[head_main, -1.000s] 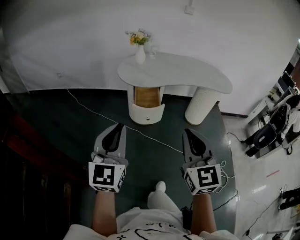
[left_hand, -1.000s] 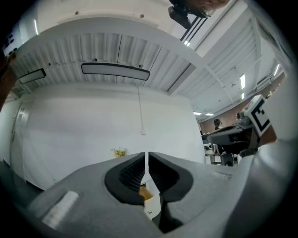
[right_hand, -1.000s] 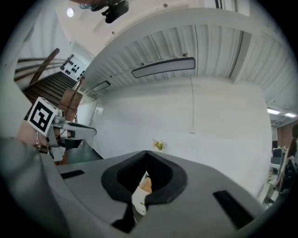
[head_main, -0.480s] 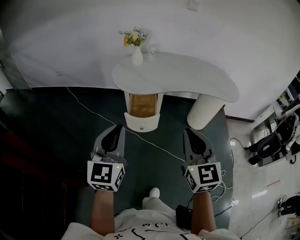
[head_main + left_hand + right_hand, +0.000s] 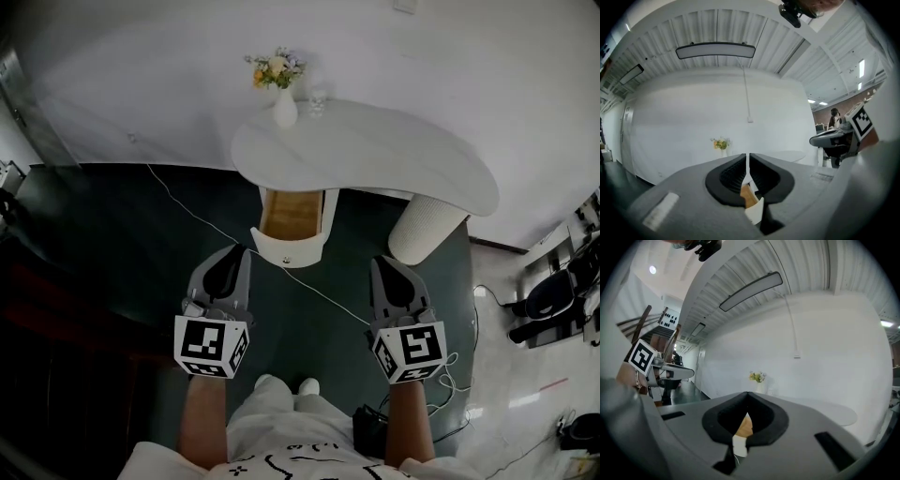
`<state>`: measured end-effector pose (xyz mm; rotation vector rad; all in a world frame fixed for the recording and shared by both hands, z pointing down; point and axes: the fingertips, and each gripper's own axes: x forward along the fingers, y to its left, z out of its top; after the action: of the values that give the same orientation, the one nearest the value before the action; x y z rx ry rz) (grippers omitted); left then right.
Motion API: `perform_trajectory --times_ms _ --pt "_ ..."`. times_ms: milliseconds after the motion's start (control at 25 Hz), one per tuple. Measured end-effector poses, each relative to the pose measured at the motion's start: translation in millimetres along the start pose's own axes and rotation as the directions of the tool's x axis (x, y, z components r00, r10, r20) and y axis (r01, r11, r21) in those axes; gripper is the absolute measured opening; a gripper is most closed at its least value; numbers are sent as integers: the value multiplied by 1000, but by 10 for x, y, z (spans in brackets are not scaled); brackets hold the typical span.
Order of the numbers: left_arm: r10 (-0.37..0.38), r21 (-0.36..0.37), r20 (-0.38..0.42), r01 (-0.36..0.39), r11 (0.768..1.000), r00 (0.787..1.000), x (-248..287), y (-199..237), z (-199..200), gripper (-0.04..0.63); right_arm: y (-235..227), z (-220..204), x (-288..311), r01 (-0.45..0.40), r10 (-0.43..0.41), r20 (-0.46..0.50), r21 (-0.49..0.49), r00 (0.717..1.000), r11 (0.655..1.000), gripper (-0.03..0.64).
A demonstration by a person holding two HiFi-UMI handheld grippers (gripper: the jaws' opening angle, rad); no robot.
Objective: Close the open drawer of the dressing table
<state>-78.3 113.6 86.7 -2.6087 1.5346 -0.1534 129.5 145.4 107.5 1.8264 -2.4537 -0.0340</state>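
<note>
2 grippers were seen in the head view, held side by side above the dark floor (image 5: 112, 225), short of the dressing table (image 5: 375, 155). The left gripper (image 5: 240, 251) was pointed toward the table. In the left gripper view its jaws were noted as drawn almost together, with only a thin slit left between the pads and nothing gripped. The right gripper (image 5: 377, 262) was held likewise. In the right gripper view its jaws were found closed tip to tip, and nothing was held there either.

The drawer (image 5: 292, 216) was recorded as pulled out from under the left part of the tabletop. Its wooden inside was exposed and its curved white front (image 5: 289, 249) was turned toward the person. It was placed ahead of the grippers, nearer the left one and apart from both. In both gripper views a bit of the wooden inside and the white front was glimpsed through the opening behind the pads.

On the tabletop, near the wall, 1 white vase (image 5: 284, 111) with yellow and pale flowers (image 5: 277, 67) was noted, with a small clear glass (image 5: 317, 103) just beside it. 1 thick white leg (image 5: 427, 230) was seen under the right part of the top. A thin white cable (image 5: 206, 223) was traced across the floor, passing in front of the drawer. White shoes (image 5: 302, 385) were visible below the grippers.
</note>
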Motion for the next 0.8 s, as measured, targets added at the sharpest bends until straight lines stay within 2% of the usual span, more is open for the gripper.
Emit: perform_trajectory --times_ms 360,640,800 --pt "-33 15 -21 34 999 999 338 -59 -93 32 -233 -156 182 25 -24 -29 29 999 999 0" --pt "-15 18 -20 15 1000 1000 682 116 -189 26 -382 -205 474 43 -42 -52 15 998 999 0" --pt "-4 -9 -43 4 1000 999 925 306 -332 17 -375 -236 745 35 -35 -80 0 996 999 0"
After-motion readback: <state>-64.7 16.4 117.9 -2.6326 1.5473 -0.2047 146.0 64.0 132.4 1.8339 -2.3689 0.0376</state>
